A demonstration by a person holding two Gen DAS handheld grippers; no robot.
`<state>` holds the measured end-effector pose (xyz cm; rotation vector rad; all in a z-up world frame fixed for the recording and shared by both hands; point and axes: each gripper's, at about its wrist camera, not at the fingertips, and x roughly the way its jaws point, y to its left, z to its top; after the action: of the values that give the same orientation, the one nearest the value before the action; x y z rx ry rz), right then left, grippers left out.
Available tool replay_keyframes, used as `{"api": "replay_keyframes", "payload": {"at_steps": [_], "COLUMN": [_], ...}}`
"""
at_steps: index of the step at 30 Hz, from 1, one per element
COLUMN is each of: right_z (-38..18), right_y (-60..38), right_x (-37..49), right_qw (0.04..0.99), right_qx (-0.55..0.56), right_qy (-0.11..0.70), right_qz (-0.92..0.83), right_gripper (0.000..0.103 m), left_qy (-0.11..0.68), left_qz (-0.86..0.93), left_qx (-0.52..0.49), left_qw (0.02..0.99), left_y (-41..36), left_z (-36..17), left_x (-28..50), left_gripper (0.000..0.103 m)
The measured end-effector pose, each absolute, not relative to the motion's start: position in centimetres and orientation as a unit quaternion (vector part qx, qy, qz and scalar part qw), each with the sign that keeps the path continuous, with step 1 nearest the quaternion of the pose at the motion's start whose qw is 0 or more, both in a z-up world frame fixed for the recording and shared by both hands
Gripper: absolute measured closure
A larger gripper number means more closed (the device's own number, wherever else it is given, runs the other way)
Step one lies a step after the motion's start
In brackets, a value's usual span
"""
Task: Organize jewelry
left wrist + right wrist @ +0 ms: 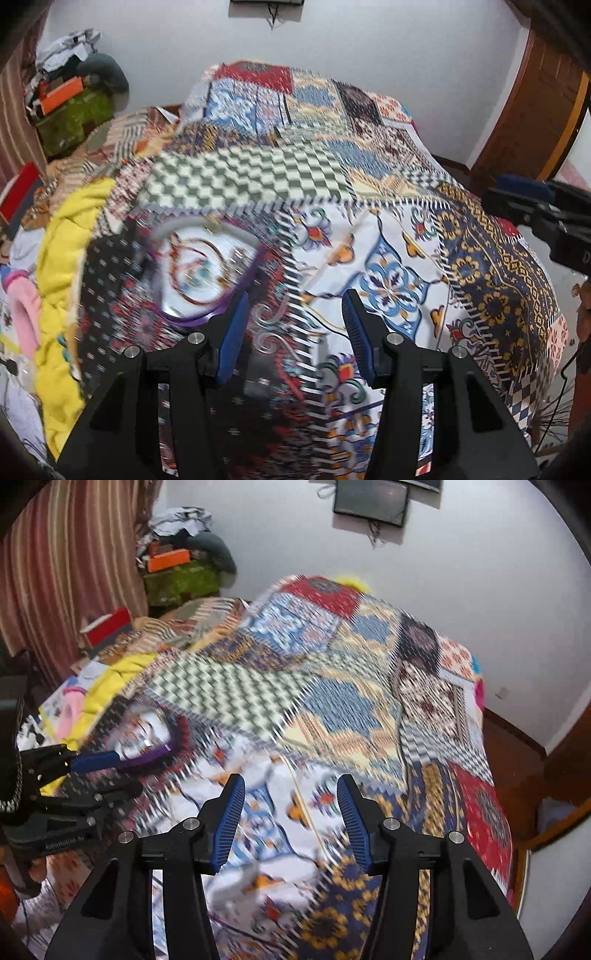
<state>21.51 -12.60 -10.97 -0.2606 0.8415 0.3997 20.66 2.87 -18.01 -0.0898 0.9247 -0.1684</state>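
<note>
Both my claws open and empty: left gripper (293, 314), right gripper (291, 794). One jewelry tray (201, 273) on one patchwork bedspread (388, 240), contents blurred.

Both grippers are showing the same build: matte black angular plastic frames with triangular cut-outs low on each side. The left gripper (293, 334) is carrying two blue ribbed fingers (232, 339) on black arms, with round silver screw heads at the joints. The right gripper (291, 818) is wearing matching blue ridged fingers (229, 819) and silver screws. In the right wrist view, the left gripper's side is bearing small blurred lettering and a black-and-white braided cord
</note>
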Motion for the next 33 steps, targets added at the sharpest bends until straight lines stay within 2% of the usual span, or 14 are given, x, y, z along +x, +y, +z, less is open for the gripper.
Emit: {"api": "replay_keyframes", "payload": {"at_steps": [11, 13, 15, 23, 30, 33], "right_z": [-19.1, -20.3, -21.0, -21.5, -21.8, -21.9], "right_y": [-14.0, -13.7, -13.5, -13.4, -12.5, -12.1], "right_x": [23.2, 23.5, 23.8, 24.2, 24.7, 24.4], "right_qw": [0.830, 0.824, 0.815, 0.813, 0.814, 0.817], "right_qx": [-0.069, -0.068, -0.067, -0.057, -0.062, -0.070], "right_qy": [0.509, 0.520, 0.532, 0.537, 0.531, 0.524], "right_qz": [0.216, 0.216, 0.218, 0.218, 0.229, 0.232], "right_gripper": [0.056, 0.063, 0.079, 0.086, 0.086, 0.091], "left_qy": [0.473, 0.474, 0.476, 0.479, 0.487, 0.480], "left_qz": [-0.081, -0.082, -0.083, -0.073, -0.061, -0.047], "left_qx": [-0.061, -0.059, -0.055, -0.064, -0.069, -0.060], "left_qw": [0.875, 0.875, 0.874, 0.873, 0.869, 0.874], "left_y": [2.6, 2.5, 2.4, 2.2, 2.0, 2.0], "left_z": [-20.9, -21.1, -21.3, -22.0, -22.8, -22.8], "left_x": [21.3, 21.5, 21.8, 24.0, 25.9, 26.3], "left_gripper": [0.052, 0.052, 0.052, 0.052, 0.062, 0.065]}}
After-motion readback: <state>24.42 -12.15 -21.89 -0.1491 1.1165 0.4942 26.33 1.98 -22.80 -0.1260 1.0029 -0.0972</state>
